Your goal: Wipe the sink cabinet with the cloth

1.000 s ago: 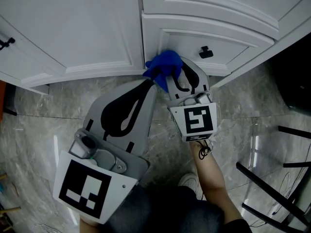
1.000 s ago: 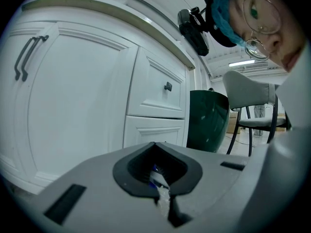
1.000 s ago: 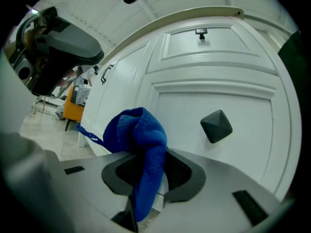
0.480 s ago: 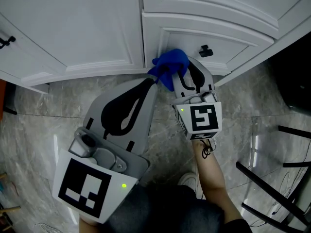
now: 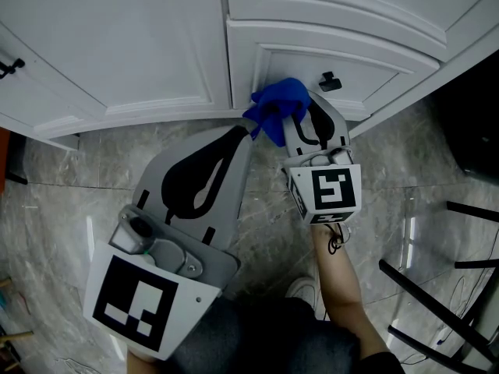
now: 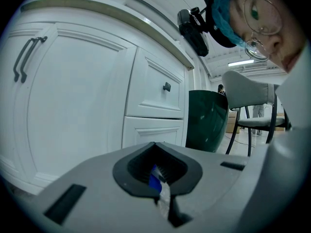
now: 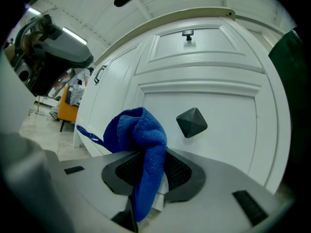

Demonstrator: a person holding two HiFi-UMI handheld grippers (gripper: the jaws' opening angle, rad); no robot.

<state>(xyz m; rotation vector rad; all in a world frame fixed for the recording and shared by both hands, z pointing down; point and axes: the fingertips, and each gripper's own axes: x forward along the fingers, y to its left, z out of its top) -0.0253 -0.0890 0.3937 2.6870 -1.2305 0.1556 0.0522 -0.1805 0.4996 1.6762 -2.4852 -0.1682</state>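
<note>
The right gripper point(image 5: 302, 106) has its jaws clenched on the blue cloth point(image 5: 273, 109). In the right gripper view the cloth point(image 7: 138, 135) runs down between the two dark pads of the gripper point(image 7: 148, 174) and bunches up above them. A loose corner trails off to the left.

We see the bunched end held at the white front of the sink cabinet point(image 5: 156, 37), on the lower panel just left of the black knob point(image 5: 330, 82). That knob point(image 7: 192, 122) sits just beside the cloth in the right gripper view. We cannot tell whether the fabric presses on the paint.

The left gripper point(image 5: 243, 131) has its jaws closed together, and they hold nothing. Its tip rests near the cloth's left edge. In its own view the left gripper point(image 6: 158, 174) shows only a sliver of blue through the slot between the pads.

The cabinet is all white, with panelled doors and drawers under an overhanging top. A long dark handle point(image 6: 26, 57) is on the door at the left.

Below the cabinet lies a grey marbled floor point(image 5: 78, 178). A dark green bin point(image 6: 206, 120) stands beyond the cabinet's end, with a grey chair point(image 6: 248, 91) near it. Black metal legs point(image 5: 437, 287) cross the floor at the right. The person's forearm point(image 5: 339, 279) reaches up to the right gripper.
</note>
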